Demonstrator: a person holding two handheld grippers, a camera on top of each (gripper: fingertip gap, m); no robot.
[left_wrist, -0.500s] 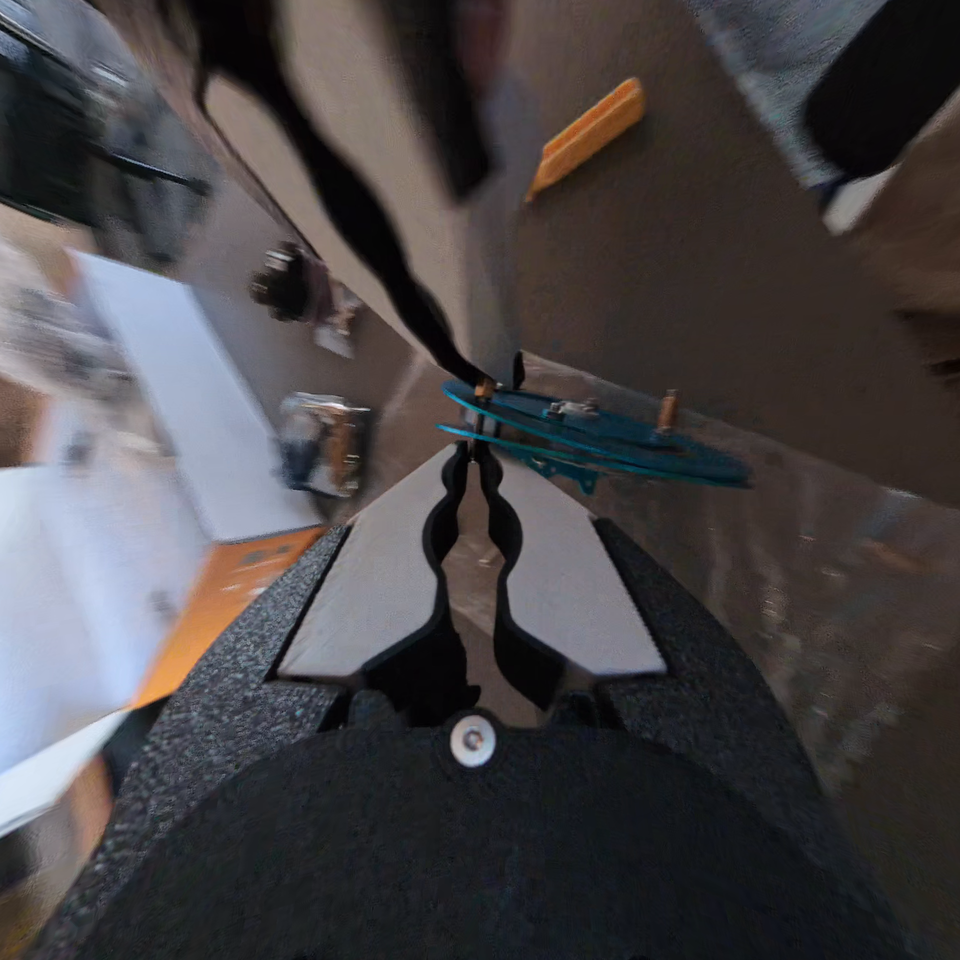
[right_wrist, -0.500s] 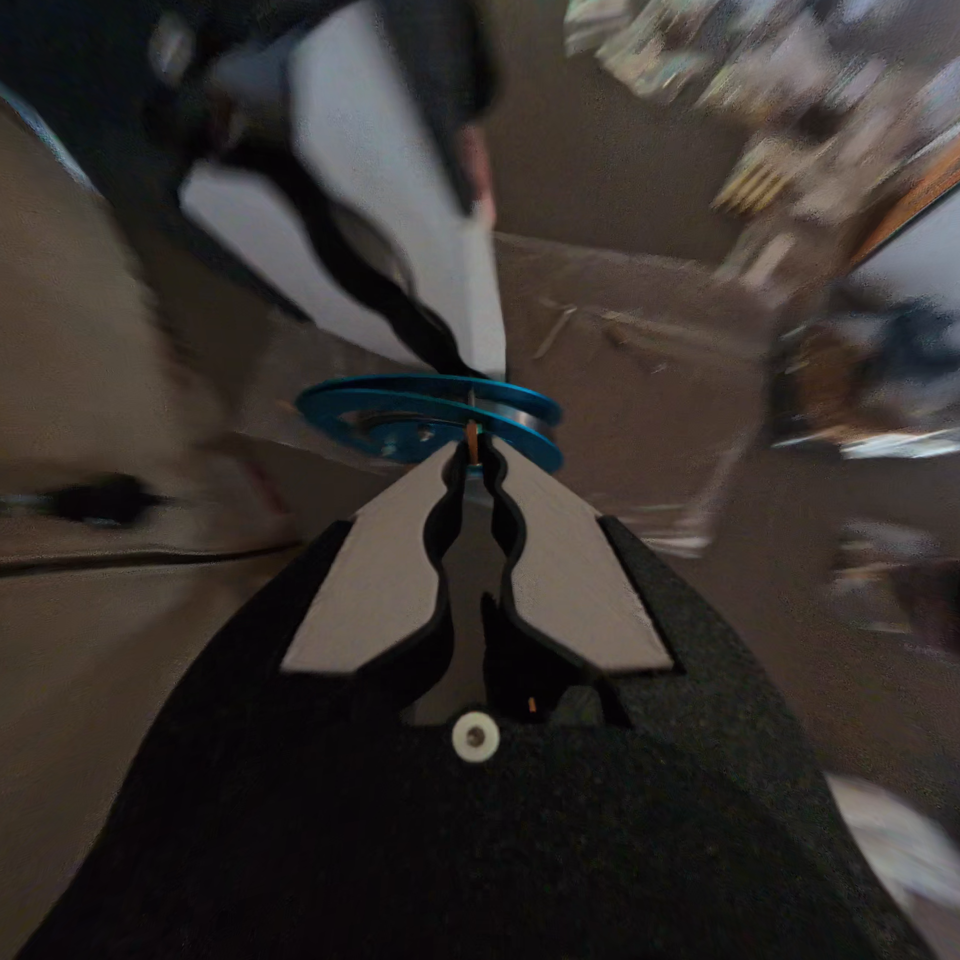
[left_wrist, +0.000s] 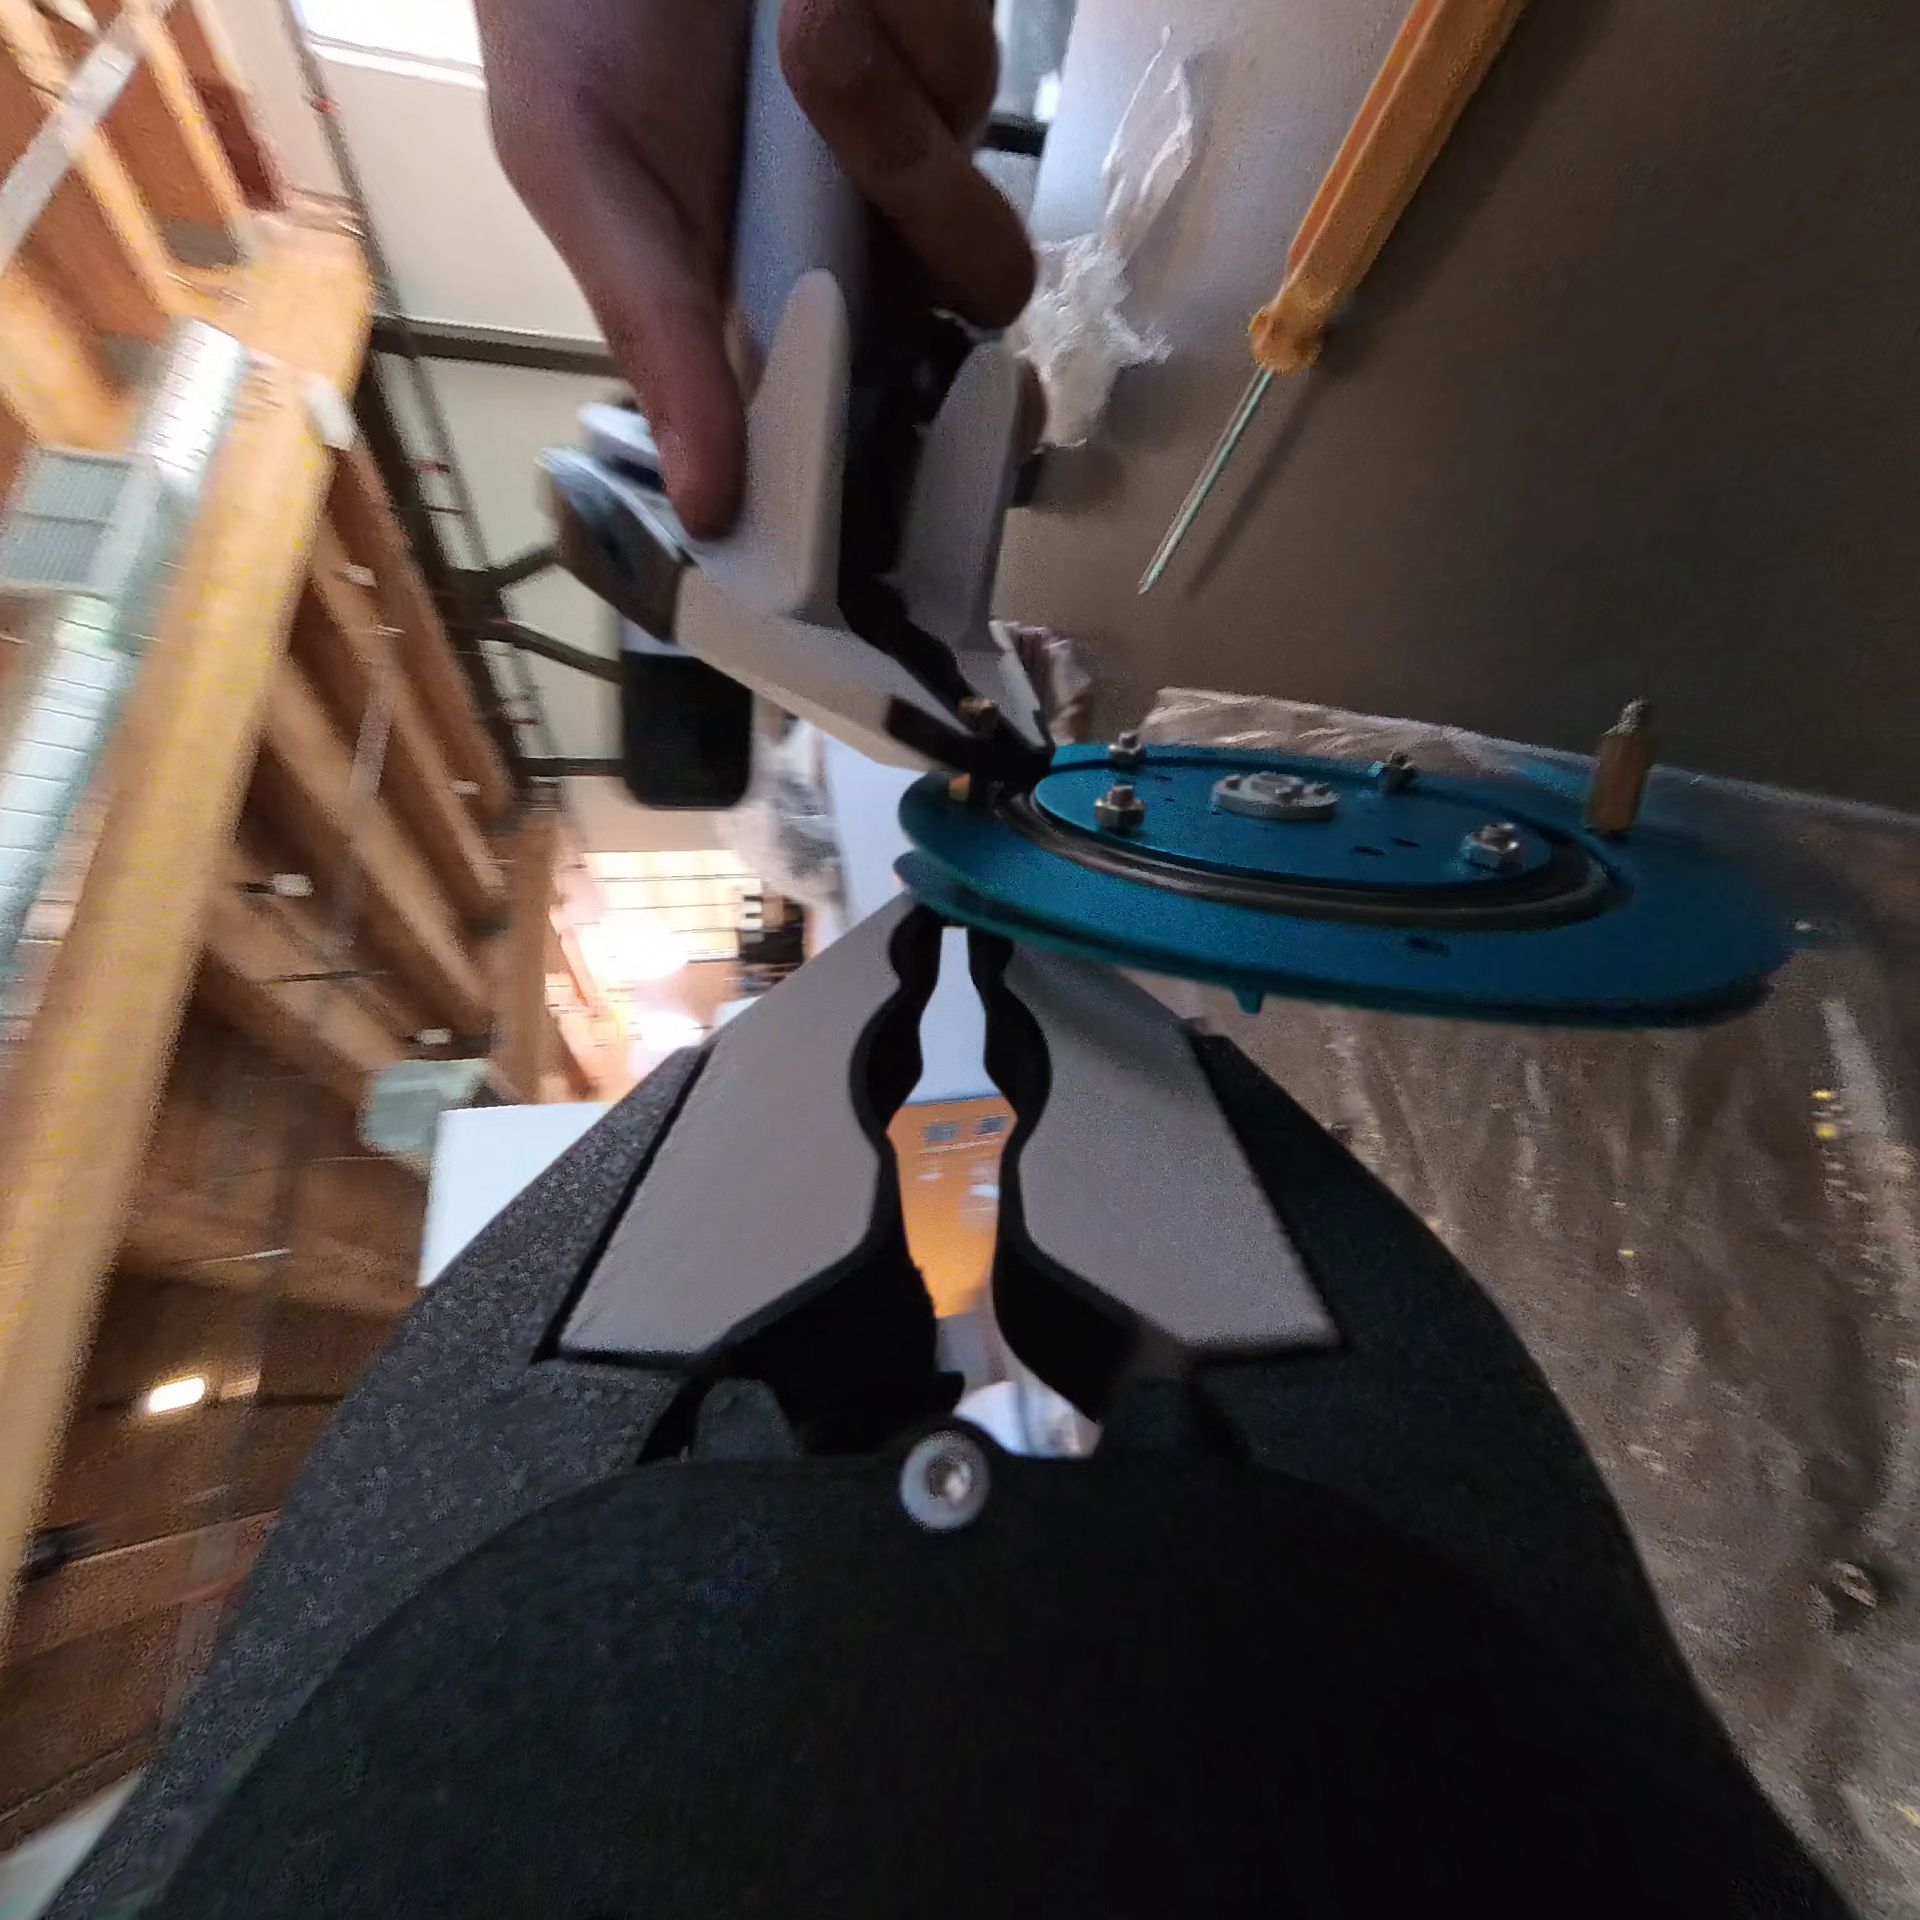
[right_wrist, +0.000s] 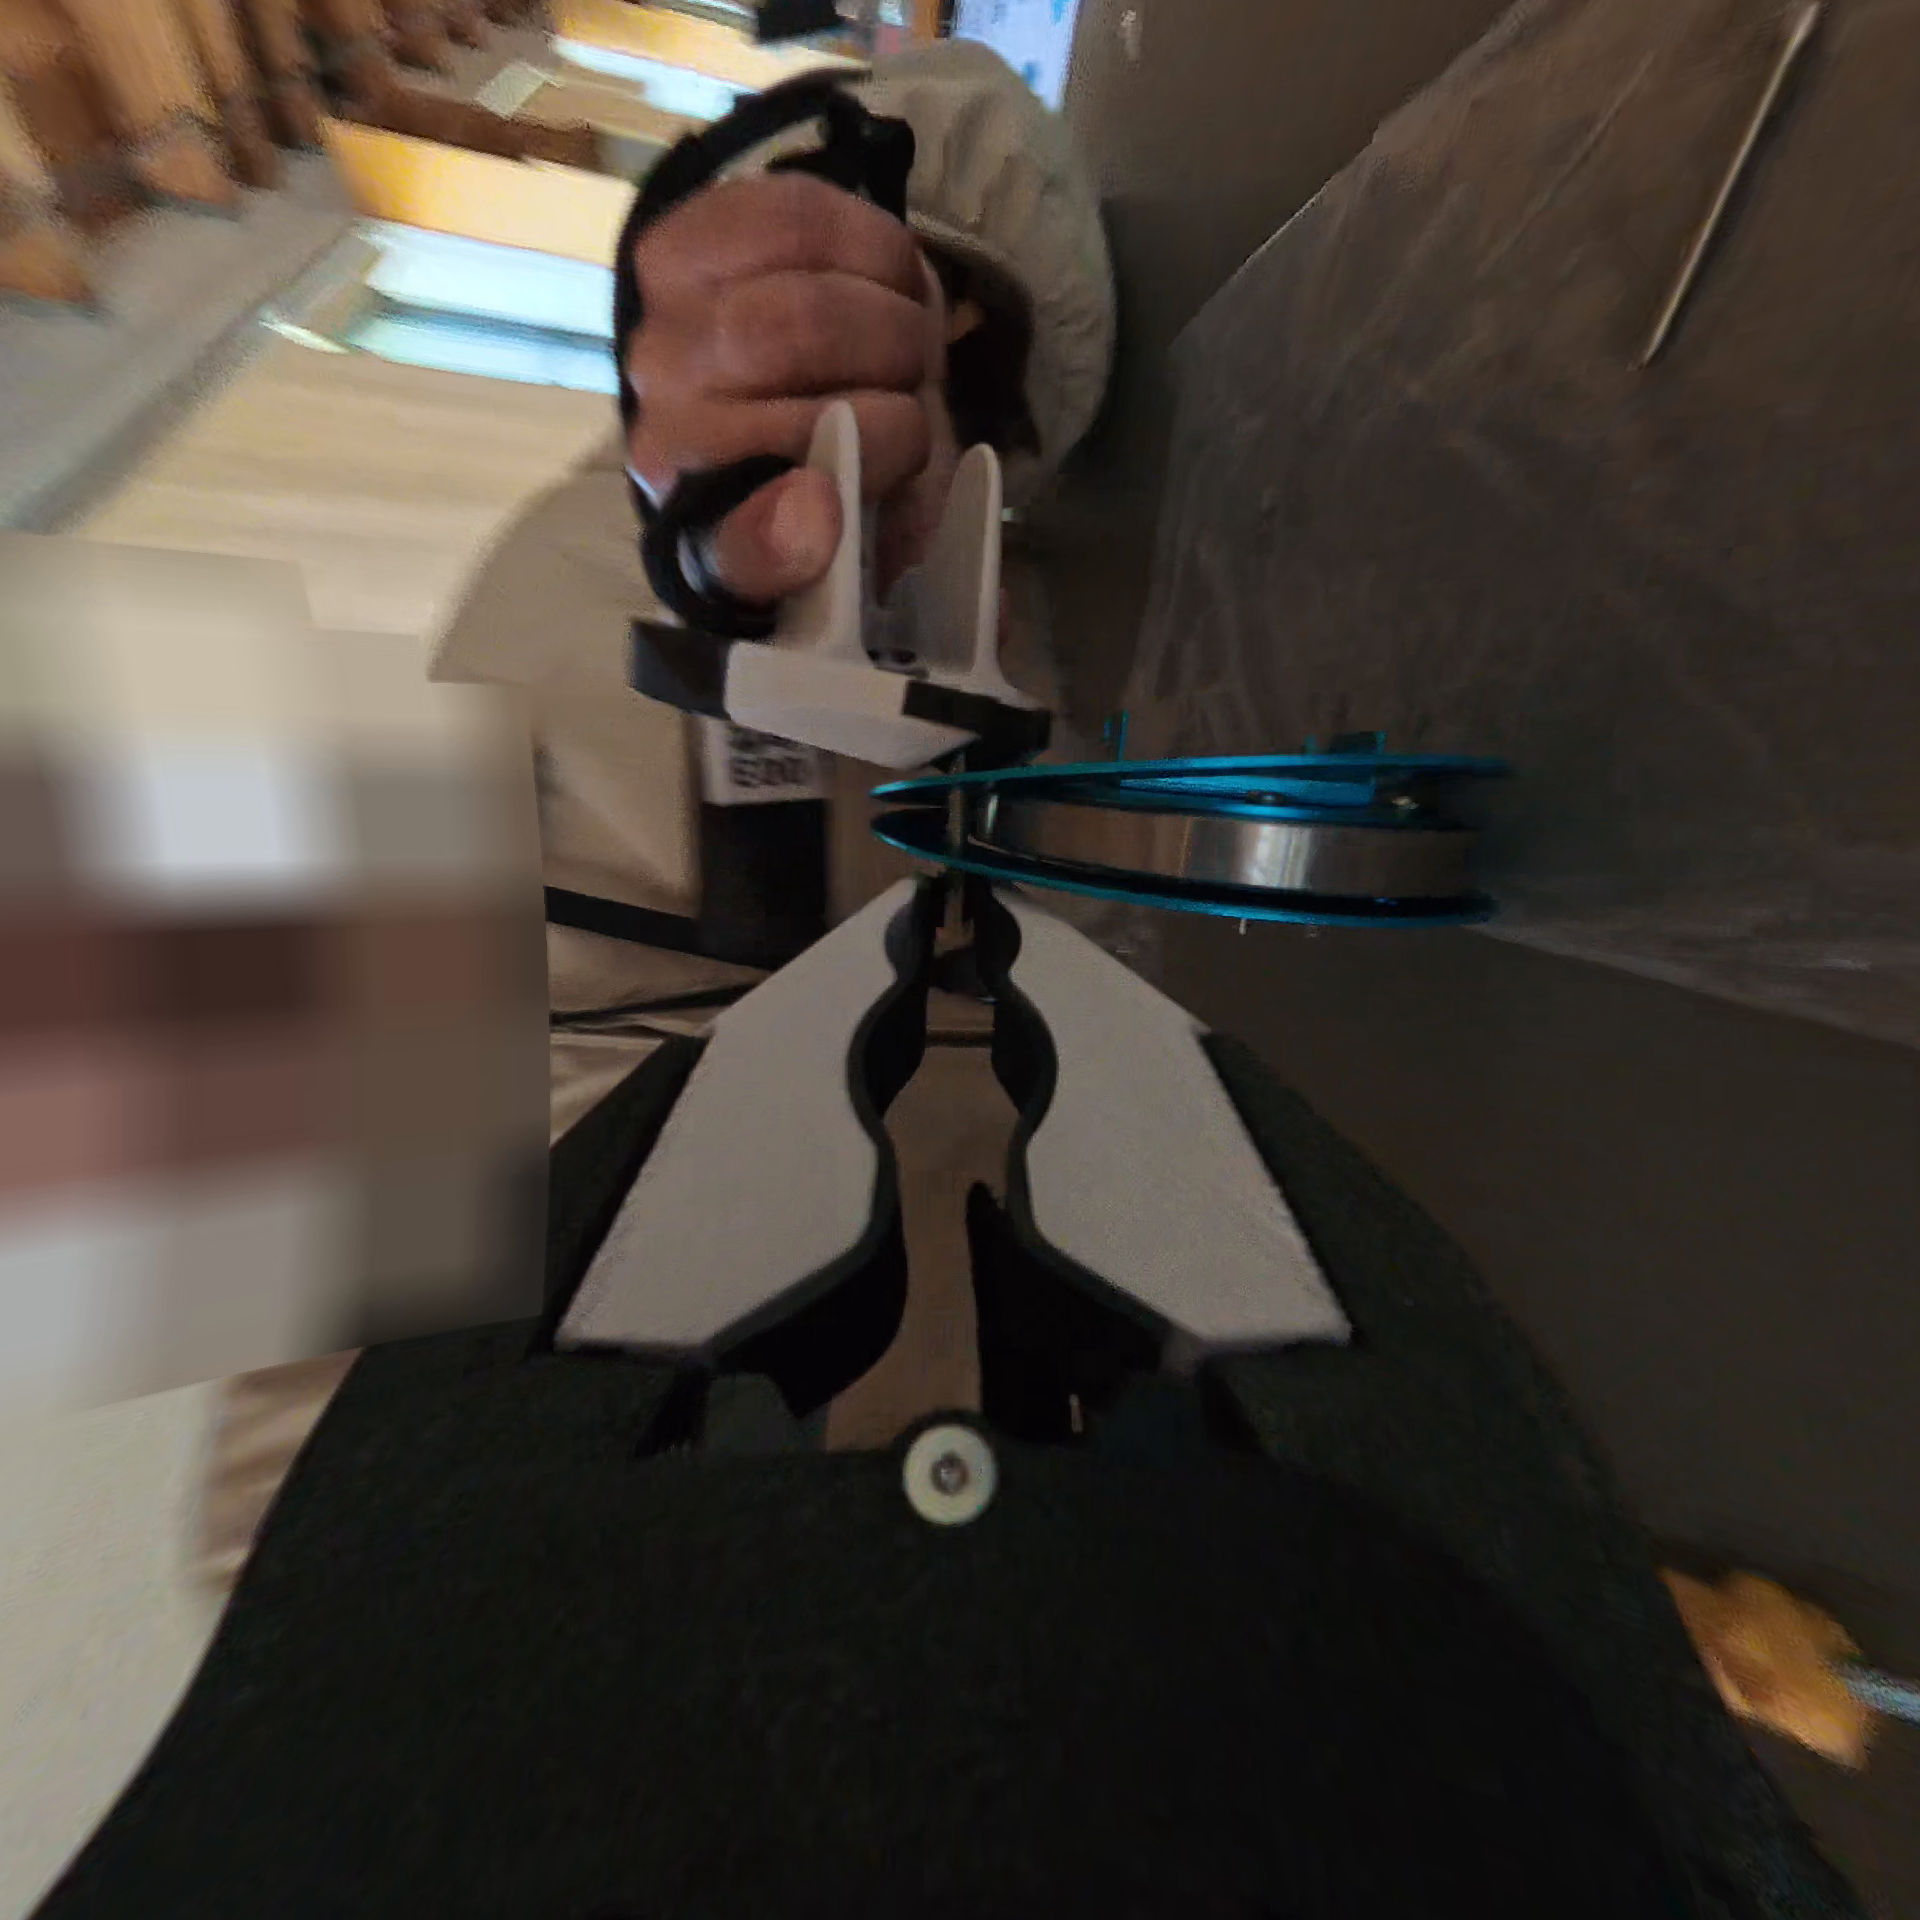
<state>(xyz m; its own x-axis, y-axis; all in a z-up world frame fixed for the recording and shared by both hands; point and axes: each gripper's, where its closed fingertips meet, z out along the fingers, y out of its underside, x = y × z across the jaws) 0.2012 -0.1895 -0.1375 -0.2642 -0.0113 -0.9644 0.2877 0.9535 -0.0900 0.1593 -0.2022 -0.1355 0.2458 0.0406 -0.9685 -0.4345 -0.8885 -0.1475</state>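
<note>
A blue disc assembly (left_wrist: 1351, 935) is held in the air: two round blue plates with a silver ring (right_wrist: 1247, 847) between them, with nuts and brass standoffs on top. My left gripper (left_wrist: 951, 925) is shut on its near rim. My right gripper (right_wrist: 951, 914) is shut on the rim too, at a small post between the plates. In the left wrist view the right gripper (left_wrist: 997, 758) comes down from above, held by a hand (left_wrist: 644, 208). In the right wrist view the left gripper (right_wrist: 987, 727) shows above the disc, also held by a hand (right_wrist: 769, 343).
An orange-handled screwdriver (left_wrist: 1382, 177) lies on the grey table (left_wrist: 1662, 468); its handle also shows in the right wrist view (right_wrist: 1777, 1673). Crumpled clear plastic (left_wrist: 1101, 291) lies near it. A clear plastic sheet (left_wrist: 1558, 1247) covers the table under the disc. Wooden shelving (left_wrist: 208, 623) stands at the left. My two grippers' fingertips are within a few centimetres of each other. The orange-handled screwdriver (left_wrist: 1382, 177) is about equally far from each gripper, around 15 centimetres.
Both grippers have swung round together with the disc still held between them. The disc's top face now shows more fully in the left wrist view. The blur has cleared.
</note>
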